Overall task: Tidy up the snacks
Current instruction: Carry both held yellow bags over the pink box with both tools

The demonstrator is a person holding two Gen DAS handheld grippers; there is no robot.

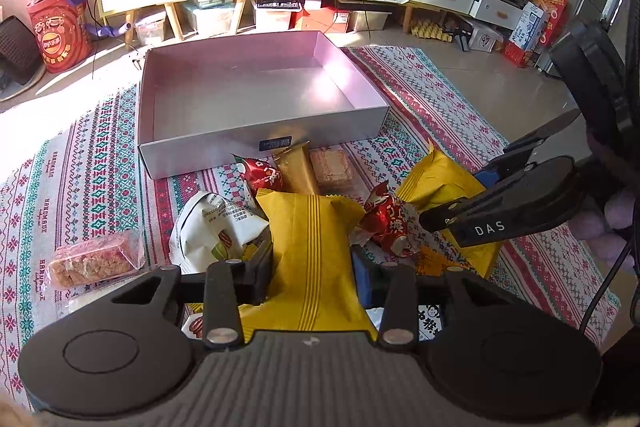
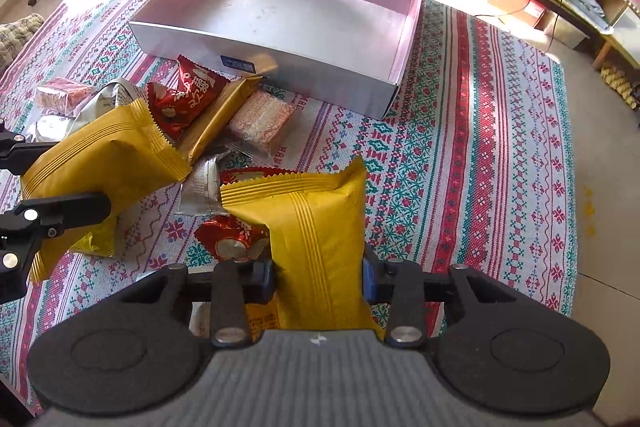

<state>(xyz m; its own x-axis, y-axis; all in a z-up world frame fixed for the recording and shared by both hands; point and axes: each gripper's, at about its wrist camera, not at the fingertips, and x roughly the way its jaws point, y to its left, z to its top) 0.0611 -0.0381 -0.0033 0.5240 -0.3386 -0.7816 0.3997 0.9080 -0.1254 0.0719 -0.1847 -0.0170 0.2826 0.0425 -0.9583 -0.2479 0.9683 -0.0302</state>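
Two yellow packets: we grip one in each hand-held gripper, left [image 1: 312, 267] and right [image 2: 318, 271], near one empty box [image 2: 256, 39]; two red packets lie beside it.

The left gripper [image 1: 312, 267] points down, its jaws closed on a yellow packet [image 1: 316, 251]. The right gripper [image 2: 318, 273] points steeply down and grips another yellow packet [image 2: 320, 227].

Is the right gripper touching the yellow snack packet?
Touching: the right wrist view shows the right gripper pinching the yellow packet from both sides.
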